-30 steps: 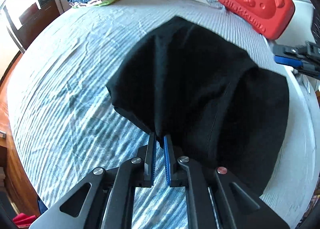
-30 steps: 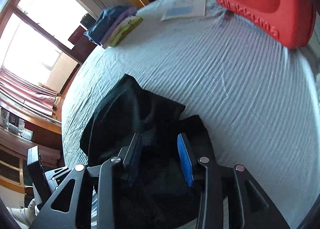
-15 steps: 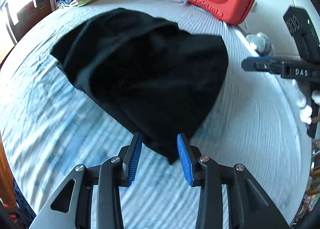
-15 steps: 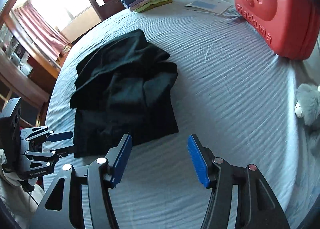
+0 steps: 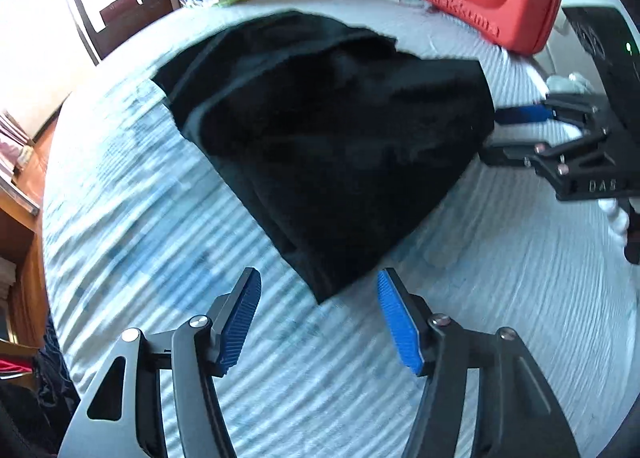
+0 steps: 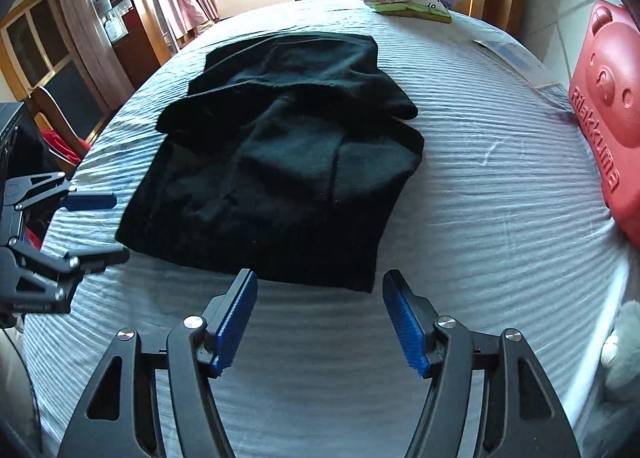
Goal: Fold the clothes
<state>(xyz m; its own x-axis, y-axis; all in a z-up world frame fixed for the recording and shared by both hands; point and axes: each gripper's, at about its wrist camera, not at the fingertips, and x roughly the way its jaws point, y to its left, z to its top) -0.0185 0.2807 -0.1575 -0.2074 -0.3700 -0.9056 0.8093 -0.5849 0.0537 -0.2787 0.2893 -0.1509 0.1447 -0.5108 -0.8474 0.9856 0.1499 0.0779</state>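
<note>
Black garment (image 6: 280, 161) lies folded mid-frame on the striped bedsheet (image 6: 480, 197); right gripper (image 6: 320, 322) and left gripper (image 5: 318, 322) gape, empty, just below it. Red case (image 6: 608, 125) at right.

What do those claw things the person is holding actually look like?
Each hand-held gripper, left and right, is a black frame of angular linkage bars with silver pivot screws. Its two fingers carry ribbed blue pads. White lettering marks the side.
</note>
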